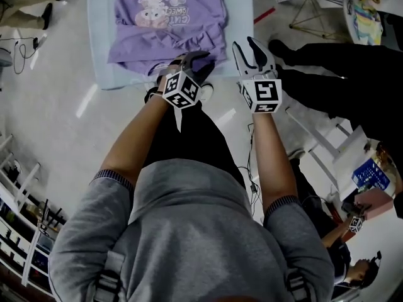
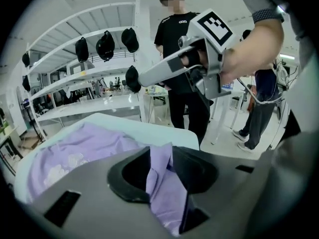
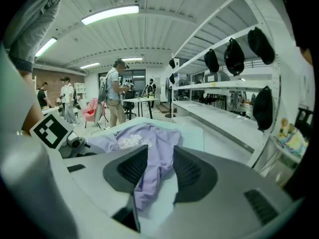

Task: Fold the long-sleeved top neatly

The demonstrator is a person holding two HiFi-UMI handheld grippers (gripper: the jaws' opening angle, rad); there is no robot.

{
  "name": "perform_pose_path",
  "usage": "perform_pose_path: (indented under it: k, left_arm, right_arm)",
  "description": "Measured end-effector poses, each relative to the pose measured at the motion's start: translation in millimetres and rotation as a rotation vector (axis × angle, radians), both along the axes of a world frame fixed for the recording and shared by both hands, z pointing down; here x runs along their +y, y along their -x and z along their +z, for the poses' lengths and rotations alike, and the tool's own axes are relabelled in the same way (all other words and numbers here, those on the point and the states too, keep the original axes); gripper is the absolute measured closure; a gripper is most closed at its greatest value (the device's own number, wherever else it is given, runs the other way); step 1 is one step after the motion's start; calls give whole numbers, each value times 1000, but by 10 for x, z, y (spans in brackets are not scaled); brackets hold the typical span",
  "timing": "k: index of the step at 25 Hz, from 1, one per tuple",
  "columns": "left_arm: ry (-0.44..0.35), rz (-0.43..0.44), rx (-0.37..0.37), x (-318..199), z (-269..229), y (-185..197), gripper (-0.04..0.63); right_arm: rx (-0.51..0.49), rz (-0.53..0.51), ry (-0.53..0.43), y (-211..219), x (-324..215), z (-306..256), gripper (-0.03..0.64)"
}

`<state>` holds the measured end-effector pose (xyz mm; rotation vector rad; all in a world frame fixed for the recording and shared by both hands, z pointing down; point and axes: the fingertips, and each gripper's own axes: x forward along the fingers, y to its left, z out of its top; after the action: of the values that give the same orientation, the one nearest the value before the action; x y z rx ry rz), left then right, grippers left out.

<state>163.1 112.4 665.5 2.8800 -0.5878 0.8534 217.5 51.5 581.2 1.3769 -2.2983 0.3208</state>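
Note:
A lilac long-sleeved top (image 1: pixel 170 24) with a cartoon print lies on a pale blue table (image 1: pixel 239 17). My left gripper (image 1: pixel 192 65) is at the top's near hem. Its jaws stand apart, and a loose fold of the lilac fabric (image 2: pixel 162 178) hangs in the gap without being pinched. My right gripper (image 1: pixel 252 52) hovers at the table's near right corner, open, with nothing clamped. In the right gripper view the top (image 3: pixel 149 138) shows through the gap between the pads (image 3: pixel 192 171). The right gripper (image 2: pixel 133 79) also crosses the left gripper view, above the table.
A person in black (image 2: pixel 182 59) stands just beyond the table. Dark-trousered legs (image 1: pixel 327 74) and a white frame (image 1: pixel 315 137) are to the right. Shelves with black caps (image 2: pixel 104 44) line the wall, and a white rack (image 1: pixel 19 187) stands at lower left.

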Motion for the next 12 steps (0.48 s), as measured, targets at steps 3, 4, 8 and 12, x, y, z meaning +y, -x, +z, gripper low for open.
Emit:
perform_pose_path:
  k: [3,4,8,12]
  left_arm:
    - [28,-63,45,23,-159,71,434]
    - [38,-94,64,4,-230,114,431]
    - [60,-223,129,-150,-582,386,422]
    - [44,-353,180,-393,-1059,747,420]
  right_arm:
    - [-11,-6,-10,-12,-15,-81,442]
    - [-13,-10,-12,-12,-18,-107,442]
    - [-16,-31,-21,2,-25,-248,437]
    - [-36,-60,-29,32,-54,-472,431]
